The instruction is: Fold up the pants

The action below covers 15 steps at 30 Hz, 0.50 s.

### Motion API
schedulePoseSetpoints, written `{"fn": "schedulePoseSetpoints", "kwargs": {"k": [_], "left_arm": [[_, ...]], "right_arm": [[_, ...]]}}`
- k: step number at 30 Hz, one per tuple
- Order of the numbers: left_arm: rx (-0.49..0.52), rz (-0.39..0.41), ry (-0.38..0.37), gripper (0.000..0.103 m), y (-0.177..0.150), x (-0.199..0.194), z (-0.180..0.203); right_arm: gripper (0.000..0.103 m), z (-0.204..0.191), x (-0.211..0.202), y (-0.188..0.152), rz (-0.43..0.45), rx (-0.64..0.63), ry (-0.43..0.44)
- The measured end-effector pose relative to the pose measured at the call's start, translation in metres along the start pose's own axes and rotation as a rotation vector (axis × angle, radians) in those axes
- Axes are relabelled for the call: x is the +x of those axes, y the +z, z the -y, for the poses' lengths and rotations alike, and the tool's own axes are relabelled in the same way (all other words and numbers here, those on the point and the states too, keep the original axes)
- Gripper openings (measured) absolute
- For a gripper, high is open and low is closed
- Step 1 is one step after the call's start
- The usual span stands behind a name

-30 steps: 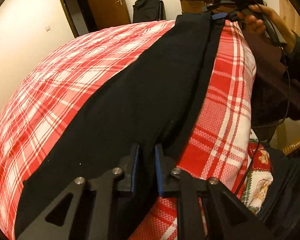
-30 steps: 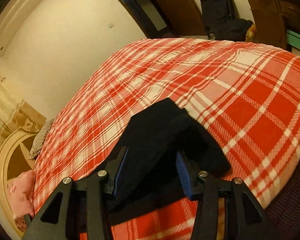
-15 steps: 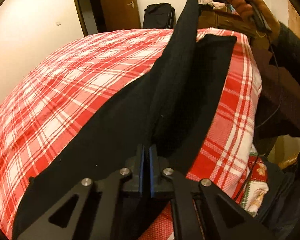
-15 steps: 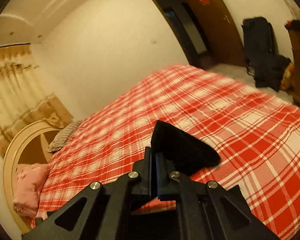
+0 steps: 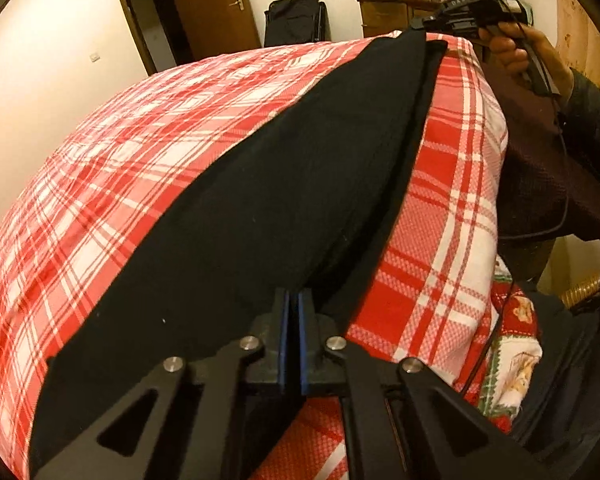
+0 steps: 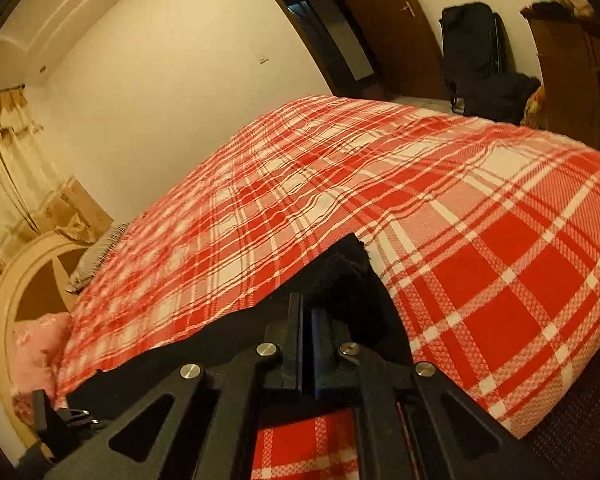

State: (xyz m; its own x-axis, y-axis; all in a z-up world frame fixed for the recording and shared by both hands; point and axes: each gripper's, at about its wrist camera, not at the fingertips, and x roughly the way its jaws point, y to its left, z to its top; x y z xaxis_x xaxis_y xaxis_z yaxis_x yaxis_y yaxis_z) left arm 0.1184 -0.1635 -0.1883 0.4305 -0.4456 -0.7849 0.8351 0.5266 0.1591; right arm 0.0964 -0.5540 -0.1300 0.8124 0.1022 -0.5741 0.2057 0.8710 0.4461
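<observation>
**Gripping both ends of the pants**

Inspecting the bed, we find the long black fabric pants stretched along the near edge of the red-and-white plaid bedspread. We note the left gripper clamped tight on the cloth's near end. The right gripper, seen by us in a hand at the far end, pinches the other end likewise.
</observation>
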Motion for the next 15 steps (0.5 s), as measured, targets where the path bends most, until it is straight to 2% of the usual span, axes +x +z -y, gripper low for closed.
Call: {"fn": "schedulePoseSetpoints", "kwargs": {"k": [9, 14, 15], "left_arm": [[-0.013, 0.005, -0.044, 0.004, -0.006, -0.012, -0.008], [-0.007, 0.01, -0.04, 0.004, -0.008, -0.013, -0.005], [-0.01, 0.009, -0.048, 0.004, -0.009, -0.011, -0.004]], "right_arm": [[0.003, 0.003, -0.013, -0.007, -0.012, 0.012, 0.04], [0.003, 0.015, -0.007, -0.01, -0.03, 0.042, 0.002], [0.003, 0.019, -0.007, -0.012, -0.029, 0.064, 0.02]]}}
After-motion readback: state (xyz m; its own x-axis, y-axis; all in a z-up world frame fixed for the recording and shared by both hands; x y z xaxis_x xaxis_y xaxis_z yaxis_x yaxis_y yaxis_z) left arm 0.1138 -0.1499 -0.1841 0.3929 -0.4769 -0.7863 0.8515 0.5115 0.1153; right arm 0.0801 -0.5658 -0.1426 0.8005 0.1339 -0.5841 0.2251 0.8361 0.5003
